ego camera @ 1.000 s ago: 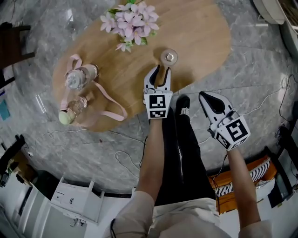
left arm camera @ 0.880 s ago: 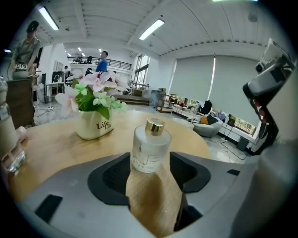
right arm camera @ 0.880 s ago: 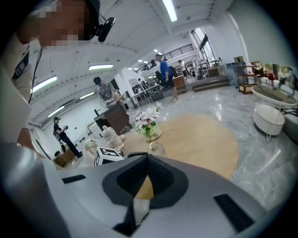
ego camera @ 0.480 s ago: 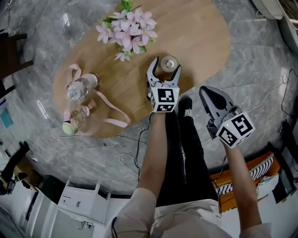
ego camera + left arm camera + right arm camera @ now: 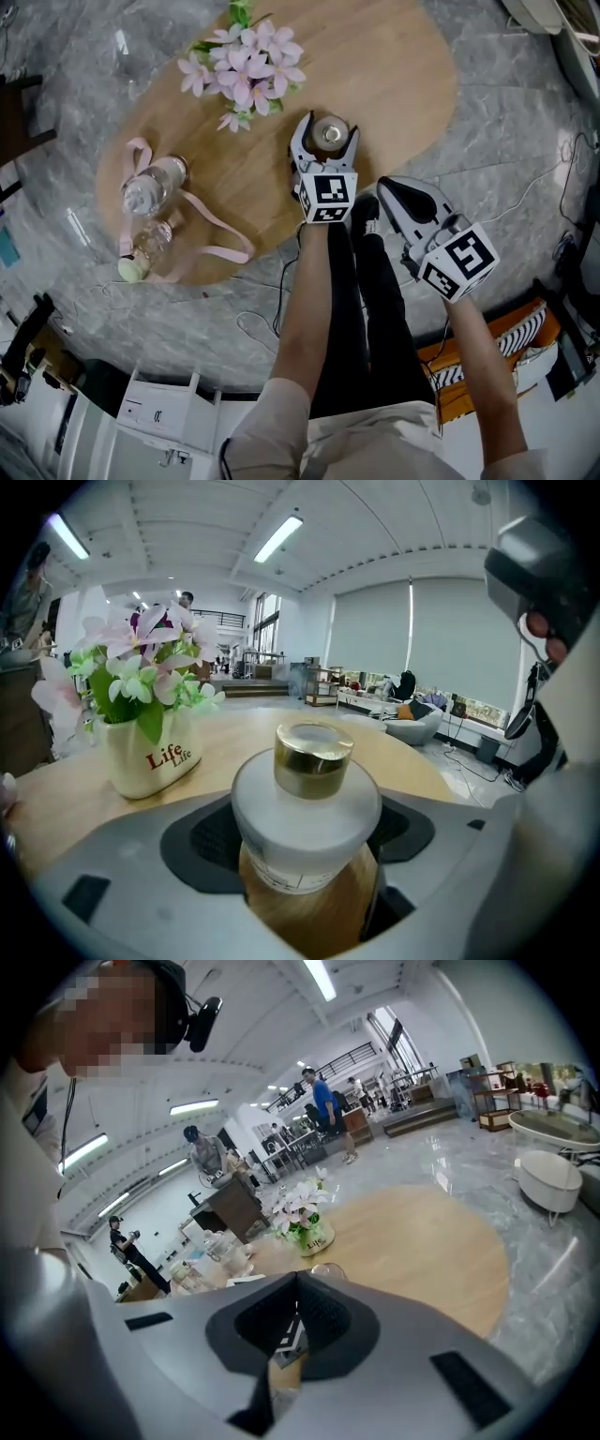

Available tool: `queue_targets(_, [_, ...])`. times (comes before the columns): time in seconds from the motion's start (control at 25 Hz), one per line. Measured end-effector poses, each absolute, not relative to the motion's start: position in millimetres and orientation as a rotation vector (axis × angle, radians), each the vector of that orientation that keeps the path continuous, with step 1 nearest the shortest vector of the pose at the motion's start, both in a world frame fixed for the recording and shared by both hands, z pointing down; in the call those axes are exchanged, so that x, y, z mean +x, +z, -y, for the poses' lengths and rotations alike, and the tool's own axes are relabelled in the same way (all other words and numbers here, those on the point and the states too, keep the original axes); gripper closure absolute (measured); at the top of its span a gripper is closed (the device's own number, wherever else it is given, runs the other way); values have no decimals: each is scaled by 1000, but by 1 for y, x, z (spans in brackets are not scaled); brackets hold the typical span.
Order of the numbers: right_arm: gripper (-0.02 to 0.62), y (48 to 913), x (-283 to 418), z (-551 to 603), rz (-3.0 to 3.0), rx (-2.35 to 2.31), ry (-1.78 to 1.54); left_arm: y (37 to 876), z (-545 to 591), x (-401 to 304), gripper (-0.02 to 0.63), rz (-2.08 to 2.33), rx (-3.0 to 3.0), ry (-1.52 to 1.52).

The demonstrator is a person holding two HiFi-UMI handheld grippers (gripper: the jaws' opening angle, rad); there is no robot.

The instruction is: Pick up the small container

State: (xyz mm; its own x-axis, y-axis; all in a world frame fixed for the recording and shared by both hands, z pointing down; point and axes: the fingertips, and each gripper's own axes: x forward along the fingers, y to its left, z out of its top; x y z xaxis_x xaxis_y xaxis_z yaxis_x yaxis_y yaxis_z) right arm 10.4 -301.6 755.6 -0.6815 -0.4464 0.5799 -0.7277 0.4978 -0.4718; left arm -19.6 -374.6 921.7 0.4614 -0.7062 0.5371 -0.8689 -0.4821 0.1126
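Observation:
The small container [image 5: 330, 131] is a frosted white jar with a gold cap, standing upright on the oval wooden table [image 5: 398, 56]. My left gripper [image 5: 324, 139] reaches over the table's near edge, its jaws spread wide on either side of the jar. In the left gripper view the container [image 5: 306, 803] fills the space between the dark pads [image 5: 208, 841], and I see no firm press on it. My right gripper [image 5: 392, 190] hangs off the table above the person's legs with its jaws together. Nothing shows between the tips of the right gripper [image 5: 298, 1283].
A white vase of pink flowers [image 5: 246, 70] stands just behind and left of the container. Two clear bottles [image 5: 150, 181] [image 5: 142, 249] joined by a pink strap [image 5: 214, 211] lie at the table's left. Cables cross the marble floor [image 5: 525, 159]. People stand in the far background.
My left gripper moved forward to the container and its jaws opened wide round it. The right gripper drifted slightly left and stayed shut.

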Motion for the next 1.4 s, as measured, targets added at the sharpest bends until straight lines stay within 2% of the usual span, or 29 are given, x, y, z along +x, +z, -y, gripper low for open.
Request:
queue_targets(0.8, [528,767,58,279,2290,1165,1152,928,381,-23,275,1500,2288,699])
queue_targets(0.96, [528,761,68,275,2299,1213,1228,930,382,-26,275,1488,2289,706])
queue_targets(1.4, [527,731,90,264,2319,1320,1143,929,368,-24,275,1302,2284,866])
